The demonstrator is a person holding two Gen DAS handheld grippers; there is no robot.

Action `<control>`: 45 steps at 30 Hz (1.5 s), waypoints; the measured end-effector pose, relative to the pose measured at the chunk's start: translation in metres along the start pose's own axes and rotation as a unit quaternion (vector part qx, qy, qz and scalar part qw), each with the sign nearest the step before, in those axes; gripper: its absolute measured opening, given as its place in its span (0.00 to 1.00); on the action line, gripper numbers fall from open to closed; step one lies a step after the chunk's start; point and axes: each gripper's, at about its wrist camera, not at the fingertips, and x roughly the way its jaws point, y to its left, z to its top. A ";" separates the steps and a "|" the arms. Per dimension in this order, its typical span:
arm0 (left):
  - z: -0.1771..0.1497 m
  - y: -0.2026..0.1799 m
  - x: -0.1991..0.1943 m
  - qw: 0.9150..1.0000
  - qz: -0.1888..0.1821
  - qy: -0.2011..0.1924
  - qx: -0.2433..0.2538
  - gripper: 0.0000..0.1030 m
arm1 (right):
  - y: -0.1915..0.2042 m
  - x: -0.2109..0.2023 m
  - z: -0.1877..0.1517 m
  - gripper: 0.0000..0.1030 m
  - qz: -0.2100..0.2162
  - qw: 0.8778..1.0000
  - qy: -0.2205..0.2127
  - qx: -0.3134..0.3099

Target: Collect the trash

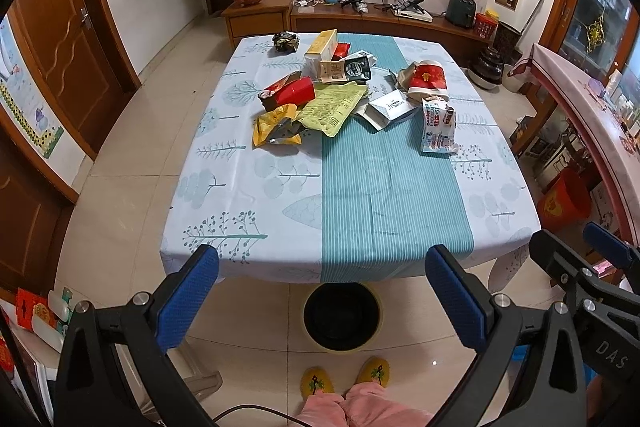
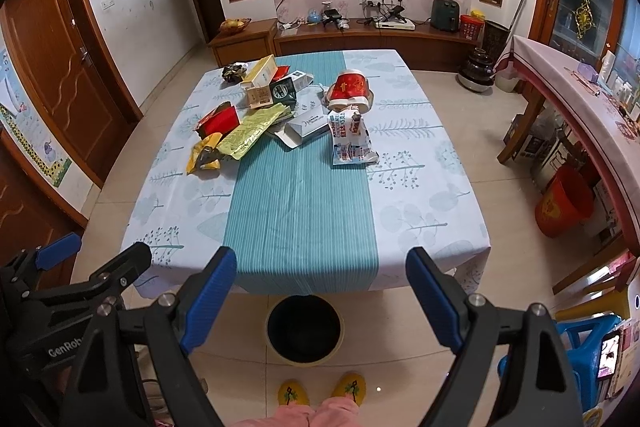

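both claws hang at the near edge of the table, over the floor — the left gripper (image 1: 322, 291) and the right gripper (image 2: 322, 293) each spread wide, blue pads well apart, nothing in either.

the trash lies heaped on the far half of the pale leaf-print tablecloth with its teal striped runner (image 1: 360, 179), well away from the grippers. nearest on the right is the crumpled white snack wrapper with red and blue print (image 2: 352, 141); on the left, the torn yellow foil packet (image 1: 276, 131), and just behind it the flat yellow-green printed bag (image 1: 332, 105). a red cardboard box (image 1: 290, 93) sits touching that bag, and further back a red and white paper cup lying on its side (image 2: 350, 89).

all of it looks light. the wrappers seem soft and likely slippery, so i'd pinch a raised crease or a puckered end, not a flat face. the box looks stiffer and should take a grip across its narrow sides; the cup would probably crush, so its rim is the better hold.

the round black-lined bin (image 2: 304, 329) stands on the floor under the table's near edge.
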 end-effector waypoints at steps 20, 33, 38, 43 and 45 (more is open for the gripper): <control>0.000 0.002 -0.001 1.000 0.003 0.000 -0.003 0.99 | -0.003 0.003 0.001 0.85 0.004 1.000 0.003 0.000; 0.003 -0.007 0.004 1.000 0.010 0.000 -0.007 0.99 | 0.010 0.007 0.003 0.85 0.008 1.000 0.001 -0.009; 0.008 -0.011 0.009 1.000 0.016 0.001 -0.015 0.99 | -0.001 0.019 0.014 0.85 0.020 1.000 0.003 -0.015; 0.015 -0.011 0.010 0.999 0.021 -0.006 -0.027 0.99 | -0.001 0.021 0.023 0.84 0.031 0.999 -0.005 -0.026; 0.019 -0.009 0.010 0.999 0.022 -0.010 -0.032 0.99 | 0.000 0.022 0.028 0.84 0.037 0.999 -0.009 -0.031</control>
